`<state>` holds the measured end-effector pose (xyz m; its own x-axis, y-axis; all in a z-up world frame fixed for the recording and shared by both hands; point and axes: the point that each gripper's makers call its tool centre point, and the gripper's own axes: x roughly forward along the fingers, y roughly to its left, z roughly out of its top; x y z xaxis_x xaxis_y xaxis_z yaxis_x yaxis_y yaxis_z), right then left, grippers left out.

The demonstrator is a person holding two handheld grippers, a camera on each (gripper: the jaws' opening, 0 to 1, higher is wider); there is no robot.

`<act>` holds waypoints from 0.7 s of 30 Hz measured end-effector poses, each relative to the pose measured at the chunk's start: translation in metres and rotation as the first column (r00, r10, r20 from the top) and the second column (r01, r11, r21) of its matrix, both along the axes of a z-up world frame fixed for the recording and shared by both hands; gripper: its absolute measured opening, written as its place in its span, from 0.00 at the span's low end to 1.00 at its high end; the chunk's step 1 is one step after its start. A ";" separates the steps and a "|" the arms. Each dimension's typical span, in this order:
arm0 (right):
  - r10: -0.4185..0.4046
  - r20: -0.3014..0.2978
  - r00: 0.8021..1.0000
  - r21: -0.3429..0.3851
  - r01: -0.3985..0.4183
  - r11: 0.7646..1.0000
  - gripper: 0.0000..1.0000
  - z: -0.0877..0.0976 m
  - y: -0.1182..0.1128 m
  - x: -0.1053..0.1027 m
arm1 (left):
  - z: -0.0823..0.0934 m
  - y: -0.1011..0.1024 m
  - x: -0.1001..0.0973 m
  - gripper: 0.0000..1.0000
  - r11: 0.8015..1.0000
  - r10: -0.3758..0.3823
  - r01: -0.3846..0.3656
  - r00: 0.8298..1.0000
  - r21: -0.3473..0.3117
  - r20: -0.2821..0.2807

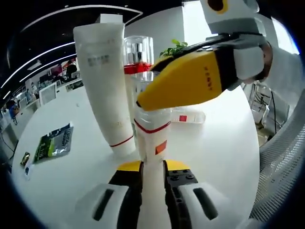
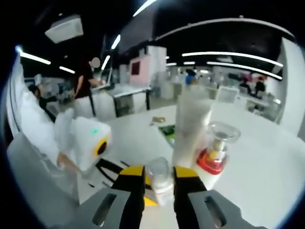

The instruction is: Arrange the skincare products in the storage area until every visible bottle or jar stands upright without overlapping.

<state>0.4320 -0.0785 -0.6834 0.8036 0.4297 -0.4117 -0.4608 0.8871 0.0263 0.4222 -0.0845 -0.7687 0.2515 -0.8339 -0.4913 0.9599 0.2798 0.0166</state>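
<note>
Presently, left claw (image 1: 152, 179) is clamped on the base of a clear bottle (image 1: 151, 138) with red bands, standing upright on the white bench (image 1: 71, 186). Right claw (image 2: 158, 183) grips the same bottle's cap (image 2: 158, 172) from above. Just beyond, touching, stands a white tube (image 1: 106, 81); behind it a red-collared clear-capped bottle (image 1: 138, 55). Green sachet (image 1: 53, 142) lies well off left.

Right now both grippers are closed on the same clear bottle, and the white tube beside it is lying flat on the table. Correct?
Not quite. The white tube stands upright beside the clear bottle, as the left gripper view shows. The rest holds: the left gripper grips the bottle low down and the right gripper grips its top.
</note>
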 end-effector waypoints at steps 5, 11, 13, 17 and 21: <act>0.024 0.014 1.000 0.008 -0.024 1.000 0.14 0.001 0.004 0.005 | 0.001 0.002 0.004 0.12 1.000 0.012 -0.012 1.000 -0.001 0.005; 0.057 0.014 0.998 -0.005 -0.057 0.998 0.15 0.001 0.007 0.005 | 0.001 0.002 0.005 0.13 1.000 0.014 -0.014 1.000 -0.002 0.006; 0.064 0.020 0.998 -0.022 -0.064 0.998 0.14 0.001 0.006 0.005 | 0.002 0.001 0.005 0.13 1.000 0.015 -0.015 1.000 -0.004 0.006; 0.063 0.017 0.998 -0.013 -0.063 0.998 0.17 0.002 0.004 0.004 | 0.002 0.001 0.004 0.12 1.000 0.013 -0.013 1.000 -0.005 0.007; 0.061 0.025 0.998 -0.038 -0.060 0.997 0.18 0.004 0.002 0.005 | 0.002 0.001 0.003 0.12 1.000 0.009 -0.009 1.000 -0.005 0.007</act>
<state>0.4368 -0.0766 -0.6799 0.7872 0.4631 -0.4073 -0.5142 0.8575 -0.0190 0.4256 -0.0840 -0.7672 0.2629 -0.8339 -0.4853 0.9571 0.2889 0.0221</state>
